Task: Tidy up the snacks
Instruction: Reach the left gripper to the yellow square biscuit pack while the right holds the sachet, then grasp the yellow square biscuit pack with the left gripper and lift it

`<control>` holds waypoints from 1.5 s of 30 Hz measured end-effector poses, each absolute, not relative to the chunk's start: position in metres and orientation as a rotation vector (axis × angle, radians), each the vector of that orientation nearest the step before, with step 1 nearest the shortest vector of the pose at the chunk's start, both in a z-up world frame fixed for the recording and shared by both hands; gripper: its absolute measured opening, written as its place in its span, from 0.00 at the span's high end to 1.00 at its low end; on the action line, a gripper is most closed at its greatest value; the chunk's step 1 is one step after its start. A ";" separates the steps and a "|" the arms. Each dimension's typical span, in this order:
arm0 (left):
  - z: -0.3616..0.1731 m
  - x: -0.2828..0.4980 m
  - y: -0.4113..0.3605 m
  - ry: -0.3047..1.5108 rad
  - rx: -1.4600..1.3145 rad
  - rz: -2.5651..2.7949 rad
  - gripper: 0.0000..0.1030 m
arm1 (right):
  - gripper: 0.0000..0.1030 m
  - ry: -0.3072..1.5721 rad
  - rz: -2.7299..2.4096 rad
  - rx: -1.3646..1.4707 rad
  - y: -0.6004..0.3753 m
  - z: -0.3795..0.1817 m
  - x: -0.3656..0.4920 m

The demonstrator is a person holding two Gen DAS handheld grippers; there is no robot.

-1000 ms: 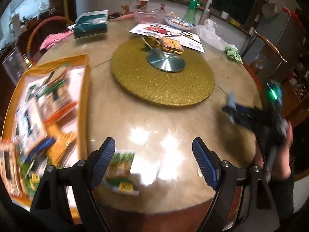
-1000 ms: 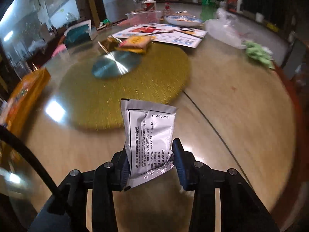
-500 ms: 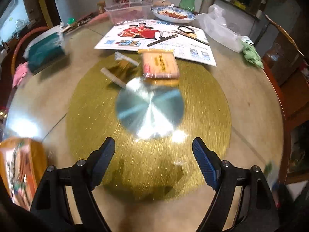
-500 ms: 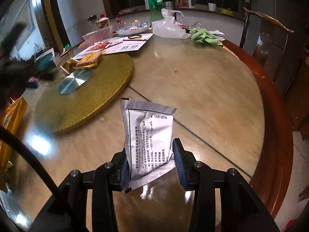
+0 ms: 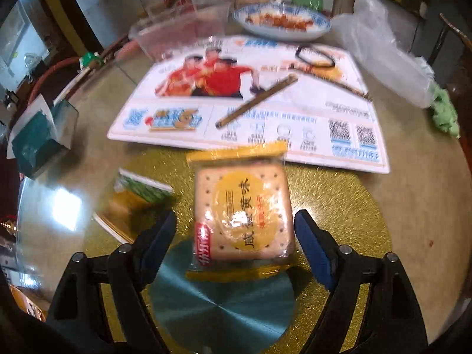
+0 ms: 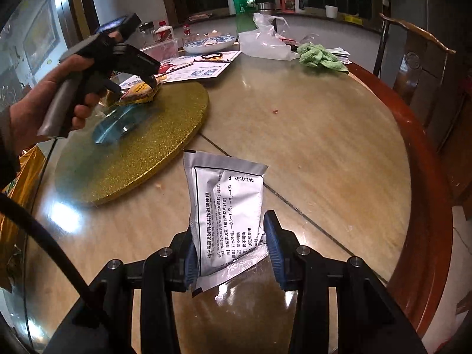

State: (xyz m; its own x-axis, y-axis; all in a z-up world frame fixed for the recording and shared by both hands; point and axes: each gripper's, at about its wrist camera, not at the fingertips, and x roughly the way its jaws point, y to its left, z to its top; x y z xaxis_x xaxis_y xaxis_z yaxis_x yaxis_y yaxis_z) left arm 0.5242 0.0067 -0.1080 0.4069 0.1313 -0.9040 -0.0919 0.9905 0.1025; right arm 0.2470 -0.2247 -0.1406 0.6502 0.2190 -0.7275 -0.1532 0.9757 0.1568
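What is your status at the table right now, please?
Left gripper open, closing around cracker pack on gold turntable. Right gripper shut on silver sachet. Green packet lies beside, clear.

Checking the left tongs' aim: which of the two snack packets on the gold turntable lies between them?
The yellow-edged cracker packet, lying flat between the open left tongs. The green-striped packet lies outside them, to the left.

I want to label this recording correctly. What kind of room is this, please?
Probably a home dining room. A large round table carries a golden turntable in its middle, a plate of food and bottles stand at the far side, and a wooden chair is drawn up to the edge.
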 end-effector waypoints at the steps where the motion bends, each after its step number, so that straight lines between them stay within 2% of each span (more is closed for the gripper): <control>1: -0.110 0.525 0.010 1.148 0.008 0.146 0.30 | 0.60 0.837 0.211 0.081 -0.224 -0.140 0.247; 9: -0.111 0.455 0.007 1.181 0.031 0.084 0.32 | 0.60 0.840 0.197 0.049 -0.220 -0.140 0.248; 15: -0.116 0.318 -0.014 1.312 0.079 -0.064 0.33 | 0.60 0.841 0.181 0.020 -0.216 -0.140 0.249; 22: -0.118 0.196 -0.029 1.252 0.088 -0.086 0.33 | 0.60 0.841 0.173 0.007 -0.215 -0.140 0.248; 26: -0.120 0.181 -0.032 1.203 0.078 -0.072 0.29 | 0.60 0.842 0.167 0.003 -0.214 -0.140 0.249; 31: -0.124 0.201 -0.028 1.149 0.053 -0.049 0.22 | 0.60 0.842 0.155 -0.007 -0.212 -0.140 0.248; 36: -0.123 0.208 -0.019 1.103 0.021 -0.009 0.29 | 0.60 0.843 0.150 0.003 -0.212 -0.140 0.248; 45: -0.112 0.179 -0.005 1.091 -0.103 -0.115 0.31 | 0.61 0.843 0.149 0.001 -0.198 -0.139 0.245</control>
